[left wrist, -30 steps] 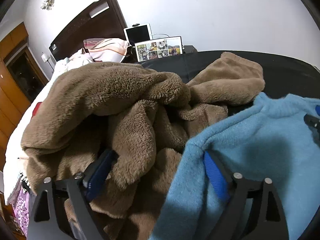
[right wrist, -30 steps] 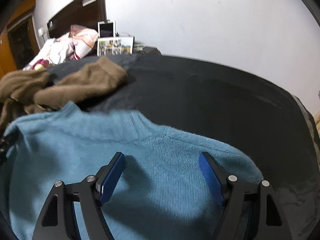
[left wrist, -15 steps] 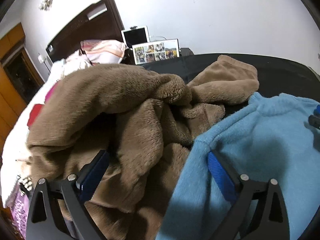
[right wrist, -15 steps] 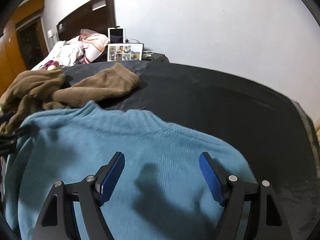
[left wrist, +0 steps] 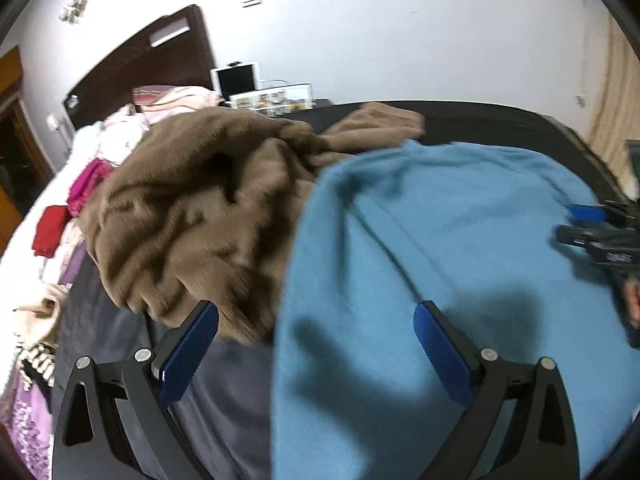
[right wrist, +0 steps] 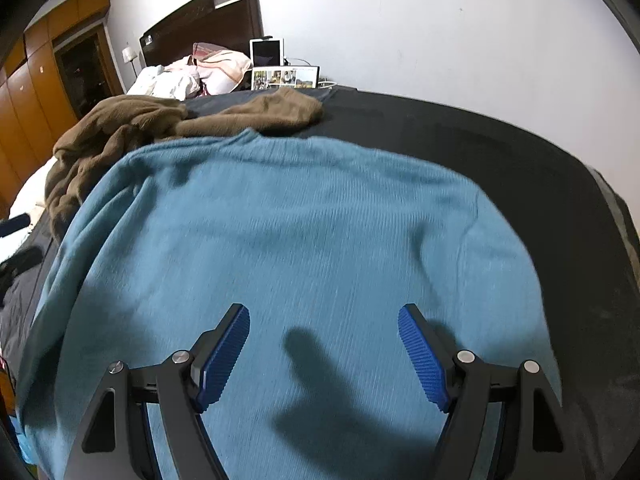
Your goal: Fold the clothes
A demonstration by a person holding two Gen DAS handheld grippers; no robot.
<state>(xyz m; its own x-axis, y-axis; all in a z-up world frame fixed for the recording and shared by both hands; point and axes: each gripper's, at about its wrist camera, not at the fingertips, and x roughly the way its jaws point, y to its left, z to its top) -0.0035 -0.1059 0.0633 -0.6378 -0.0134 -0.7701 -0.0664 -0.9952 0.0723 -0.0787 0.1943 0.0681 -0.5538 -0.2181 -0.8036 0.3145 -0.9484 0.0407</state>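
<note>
Sweater [right wrist: 304, 232], teal knit, lies spread flat; left gripper [left wrist: 316, 344] and right gripper [right wrist: 324, 352] spread wide, empty.

Both cams sit low behind their own fingers, looking along them toward the headboard [right wrist: 200, 20] wall. Left cam is close over the blue sweater [left wrist: 440, 240] edge, angled at the brown blanket [left wrist: 200, 208]. Right cam is centred on the sweater, slightly higher I think. Shared: sweater, blanket, photo frame [right wrist: 285, 77], black cover [right wrist: 500, 152].
</note>
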